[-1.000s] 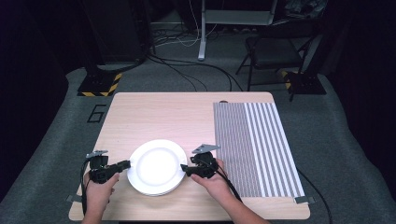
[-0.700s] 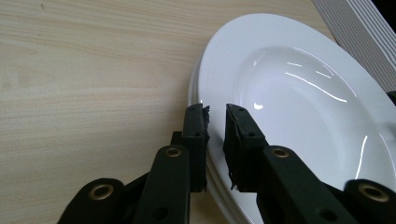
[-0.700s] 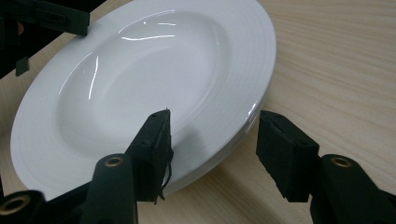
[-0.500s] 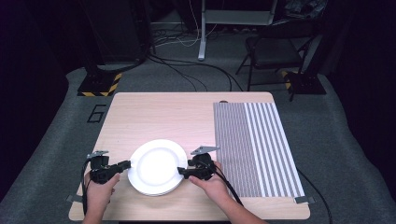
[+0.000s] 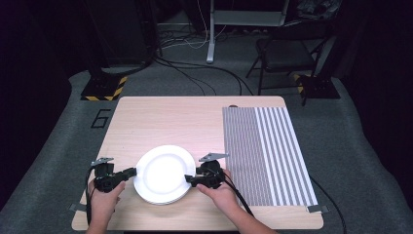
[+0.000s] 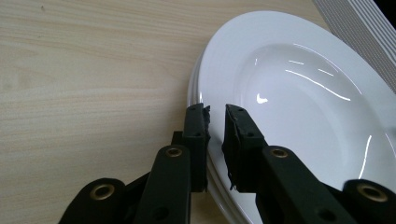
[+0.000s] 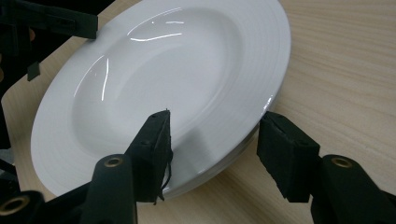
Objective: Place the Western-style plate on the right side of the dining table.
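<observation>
Your stack of round white ceramic plates [image 5: 163, 174] sits on the light wooden tabletop [image 5: 160, 122], near its front edge and left of the grey striped placemat [image 5: 265, 151]. Your left gripper [image 6: 215, 122] has its fingers nearly closed around the rim of the top plate, pinching it as far as I can judge. Your right gripper [image 7: 212, 140] has fingers spread wide, straddling the opposite rim without clamping. So one side looks gripped; closing the right and lifting the plate is left.
</observation>
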Tool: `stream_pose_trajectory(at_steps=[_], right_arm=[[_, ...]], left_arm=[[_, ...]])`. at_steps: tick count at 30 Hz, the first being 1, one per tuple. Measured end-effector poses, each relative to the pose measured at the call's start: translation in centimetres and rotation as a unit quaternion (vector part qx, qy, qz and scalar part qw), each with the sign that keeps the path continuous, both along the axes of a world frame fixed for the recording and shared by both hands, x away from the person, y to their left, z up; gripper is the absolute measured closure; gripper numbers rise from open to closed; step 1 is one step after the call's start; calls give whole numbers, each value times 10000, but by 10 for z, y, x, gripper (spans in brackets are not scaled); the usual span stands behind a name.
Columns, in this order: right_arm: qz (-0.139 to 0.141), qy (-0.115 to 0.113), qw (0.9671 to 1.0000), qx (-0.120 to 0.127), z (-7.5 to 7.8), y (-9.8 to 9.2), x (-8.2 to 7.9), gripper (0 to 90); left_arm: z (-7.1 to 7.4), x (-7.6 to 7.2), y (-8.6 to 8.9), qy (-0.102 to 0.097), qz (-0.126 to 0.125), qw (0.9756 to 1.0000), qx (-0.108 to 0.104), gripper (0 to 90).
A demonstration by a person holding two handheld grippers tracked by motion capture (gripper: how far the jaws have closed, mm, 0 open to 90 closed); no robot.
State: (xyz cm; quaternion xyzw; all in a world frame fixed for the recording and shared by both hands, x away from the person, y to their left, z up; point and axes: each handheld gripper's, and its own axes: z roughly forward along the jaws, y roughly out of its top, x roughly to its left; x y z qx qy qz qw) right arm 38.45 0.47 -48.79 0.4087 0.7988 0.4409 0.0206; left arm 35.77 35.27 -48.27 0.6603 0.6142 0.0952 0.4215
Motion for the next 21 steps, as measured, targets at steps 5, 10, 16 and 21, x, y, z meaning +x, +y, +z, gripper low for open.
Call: stream_pose_trajectory(at_steps=[5, 10, 16, 21], right_arm=[[5, 17, 9999, 106, 2, -2, 0, 447], [-10, 39, 9998, 185, 4, -3, 1, 447], [-54, 51, 9998, 174, 5, -4, 1, 447], [-109, 36, 9998, 186, 6, -7, 2, 447]], left_arm=[[0, 0, 0, -5, -7, 10000, -8, 792], [-1, 0, 0, -64, -7, 10000, 30, 792], [-1, 1, -2, -80, -44, 10000, 7, 791], [-1, 1, -5, -56, -94, 9999, 0, 791]])
